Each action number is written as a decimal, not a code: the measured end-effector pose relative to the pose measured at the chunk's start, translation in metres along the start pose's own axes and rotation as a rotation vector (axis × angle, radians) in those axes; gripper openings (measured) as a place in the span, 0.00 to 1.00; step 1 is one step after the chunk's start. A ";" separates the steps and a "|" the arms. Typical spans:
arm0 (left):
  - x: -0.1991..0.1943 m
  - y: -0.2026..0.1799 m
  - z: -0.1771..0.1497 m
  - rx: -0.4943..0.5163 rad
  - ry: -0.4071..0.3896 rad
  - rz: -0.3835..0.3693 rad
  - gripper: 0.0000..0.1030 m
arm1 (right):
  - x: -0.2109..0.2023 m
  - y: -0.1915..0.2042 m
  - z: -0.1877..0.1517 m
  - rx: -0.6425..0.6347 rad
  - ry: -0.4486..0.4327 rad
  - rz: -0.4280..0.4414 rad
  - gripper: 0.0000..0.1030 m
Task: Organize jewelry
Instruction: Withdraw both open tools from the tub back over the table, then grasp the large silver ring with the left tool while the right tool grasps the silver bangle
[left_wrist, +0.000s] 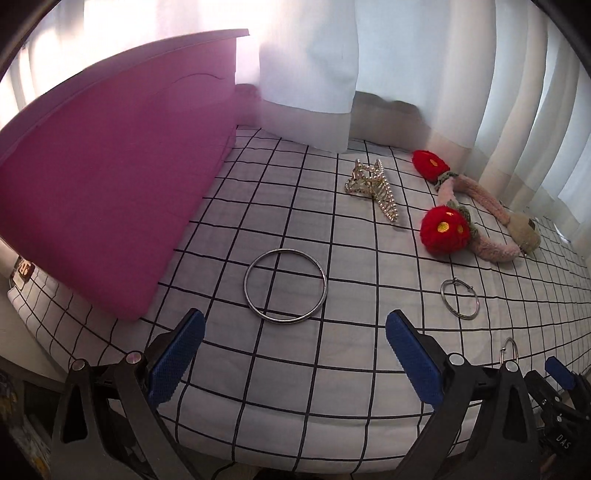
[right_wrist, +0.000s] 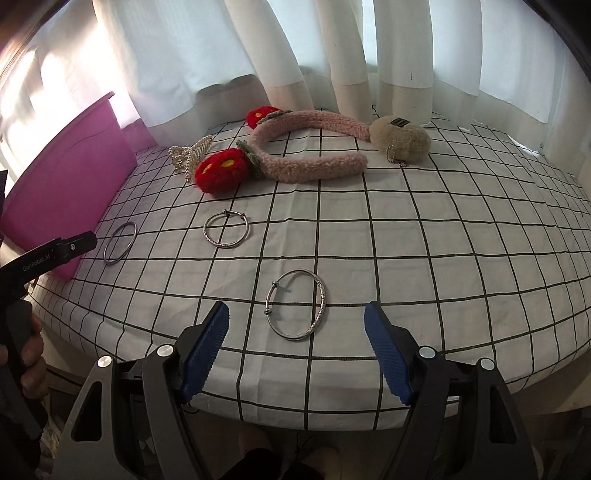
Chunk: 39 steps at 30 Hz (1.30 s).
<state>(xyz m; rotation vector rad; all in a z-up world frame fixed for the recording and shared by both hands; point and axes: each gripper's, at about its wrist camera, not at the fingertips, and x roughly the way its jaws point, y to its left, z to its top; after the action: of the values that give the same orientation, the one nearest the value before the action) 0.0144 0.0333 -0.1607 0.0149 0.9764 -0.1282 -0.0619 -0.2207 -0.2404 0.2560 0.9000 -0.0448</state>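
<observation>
Three silver bangles lie on the checked cloth (right_wrist: 406, 240). The plain bangle (left_wrist: 285, 286) lies just beside the pink box (left_wrist: 110, 184), right ahead of the left gripper (left_wrist: 295, 354), whose jaws are spread wide and hold nothing. The far bangle (right_wrist: 226, 230) lies farther from the box. The near bangle (right_wrist: 297, 304) lies farthest, ahead of the right gripper (right_wrist: 297, 347), also spread wide. The pearl clip (left_wrist: 373, 188) and fuzzy headband (right_wrist: 314, 147) lie near the curtain (right_wrist: 258, 48).

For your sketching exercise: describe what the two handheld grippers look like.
Both the left gripper and right gripper have black angular frames, silver round pivot bolts and blue ridged finger pads. The left one's body carries white "GenRobot.AI" lettering.
</observation>
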 end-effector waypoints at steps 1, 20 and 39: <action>0.007 0.000 -0.001 0.007 0.003 -0.002 0.94 | 0.003 -0.001 -0.001 0.012 -0.003 -0.003 0.70; 0.062 0.013 0.003 0.026 0.006 0.002 0.94 | 0.030 0.014 -0.014 -0.014 -0.064 -0.082 0.71; 0.065 0.013 0.004 0.045 -0.044 0.013 0.95 | 0.044 0.026 -0.014 -0.081 -0.070 -0.139 0.91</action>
<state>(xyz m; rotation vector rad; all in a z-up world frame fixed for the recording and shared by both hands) 0.0545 0.0390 -0.2128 0.0598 0.9294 -0.1384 -0.0420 -0.1895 -0.2776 0.1159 0.8470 -0.1448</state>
